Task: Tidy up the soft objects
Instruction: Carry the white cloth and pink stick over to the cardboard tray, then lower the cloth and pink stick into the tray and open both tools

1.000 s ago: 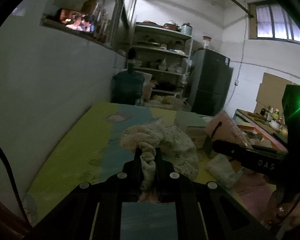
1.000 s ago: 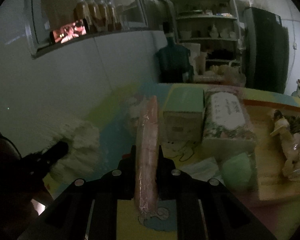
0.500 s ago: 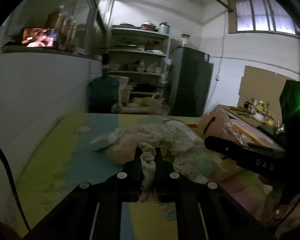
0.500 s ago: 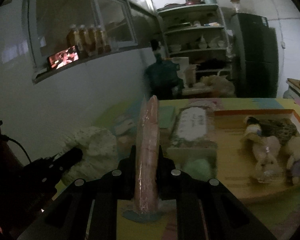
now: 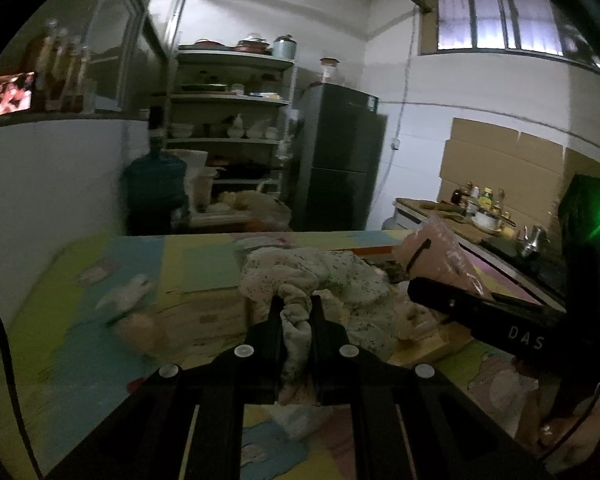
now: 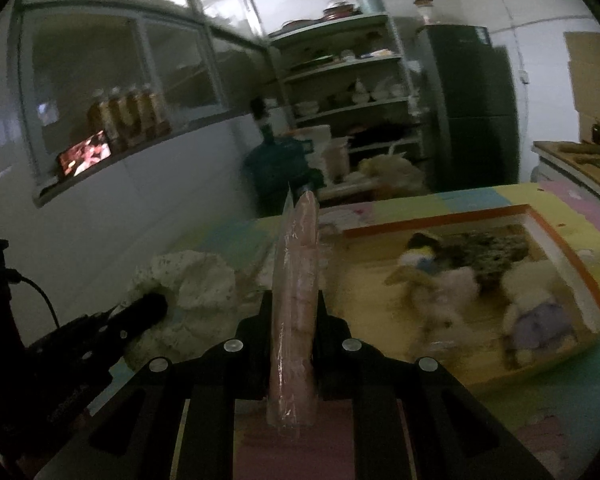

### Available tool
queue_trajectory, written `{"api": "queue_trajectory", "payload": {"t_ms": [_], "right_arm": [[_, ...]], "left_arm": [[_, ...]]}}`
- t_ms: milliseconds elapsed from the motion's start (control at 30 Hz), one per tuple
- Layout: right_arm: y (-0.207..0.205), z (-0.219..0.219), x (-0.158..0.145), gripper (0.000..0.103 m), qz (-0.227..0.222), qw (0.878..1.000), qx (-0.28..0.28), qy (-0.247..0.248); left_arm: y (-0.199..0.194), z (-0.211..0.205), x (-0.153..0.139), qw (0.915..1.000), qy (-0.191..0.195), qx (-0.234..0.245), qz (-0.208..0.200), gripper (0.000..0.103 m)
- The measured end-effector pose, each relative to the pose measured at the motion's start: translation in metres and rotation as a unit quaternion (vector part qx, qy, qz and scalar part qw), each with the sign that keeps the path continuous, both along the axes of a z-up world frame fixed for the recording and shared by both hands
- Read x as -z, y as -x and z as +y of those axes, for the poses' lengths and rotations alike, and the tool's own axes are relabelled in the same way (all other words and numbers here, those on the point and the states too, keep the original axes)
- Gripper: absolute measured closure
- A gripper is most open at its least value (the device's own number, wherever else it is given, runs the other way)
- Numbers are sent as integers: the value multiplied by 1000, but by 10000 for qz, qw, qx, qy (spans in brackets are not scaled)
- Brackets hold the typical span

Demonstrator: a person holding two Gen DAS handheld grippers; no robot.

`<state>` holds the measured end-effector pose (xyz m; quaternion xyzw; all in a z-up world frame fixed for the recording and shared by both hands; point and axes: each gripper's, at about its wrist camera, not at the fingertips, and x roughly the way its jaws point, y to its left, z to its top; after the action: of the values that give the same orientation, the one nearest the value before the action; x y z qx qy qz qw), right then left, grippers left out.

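Two grippers up over the play mat (image 5: pixel 80 344), both loaded. Left gripper (image 5: pixel 296 320) is clamped on a bunched fold of a pale speckled cloth (image 5: pixel 332 280); the rest of it hangs ahead of the fingers in a loose heap, w/ the mat's yellow and blue panels underneath. Can't tell if the heap touches the mat or hangs clear.

Right gripper (image 6: pixel 294 308) is pinched tight on a flat pink packet in clear plastic wrap (image 6: pixel 296 292), held edge-on and upright so it sticks up well past the fingertips. From the left cam the same packet shows at the right, above the other gripper's black body.

Right of the packet, a shallow cardboard tray w/ an orange rim (image 6: pixel 572 276) sits on the mat. Inside it: a couple of plush toys (image 6: pixel 432 284), blurred, and a dark patterned fabric (image 6: pixel 488 248) toward the back.

Behind the mat: a blue water jug (image 5: pixel 156 192), metal shelving w/ dishes (image 5: pixel 232 120), a dark fridge (image 5: pixel 340 160).
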<state>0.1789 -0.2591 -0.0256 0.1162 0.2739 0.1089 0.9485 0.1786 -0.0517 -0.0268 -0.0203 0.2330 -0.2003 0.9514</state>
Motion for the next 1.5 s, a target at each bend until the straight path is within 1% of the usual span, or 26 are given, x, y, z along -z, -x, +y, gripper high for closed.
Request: {"api": "queue_trajectory", "payload": {"t_ms": [433,733,933,1200,1333,1500], "right_arm": [[11,-85,-1,88,-12,9965,818,-141],[17,-140,1,88,6,9917,1274,-187],[13,-166,8,88,71,9891,1450,-259],[7,-193,14,88,103,9859,1645,-287],[0,-203,19,88,171,9848,1704,-289],[-14,-213,28,88,286,9850,1672,-316]], "left_arm": [[-22,-72,1,9979,23,640,141,92],[-36,-107,11,9965,20,790,287,92],[-43,-124,15,9958,18,824,388,92],[-55,-159,20,9928,23,1118,427,92],[-60,-180,28,9915,-98,1212,455,92],[-68,-194,36,9913,-223,1179,535,92]]}}
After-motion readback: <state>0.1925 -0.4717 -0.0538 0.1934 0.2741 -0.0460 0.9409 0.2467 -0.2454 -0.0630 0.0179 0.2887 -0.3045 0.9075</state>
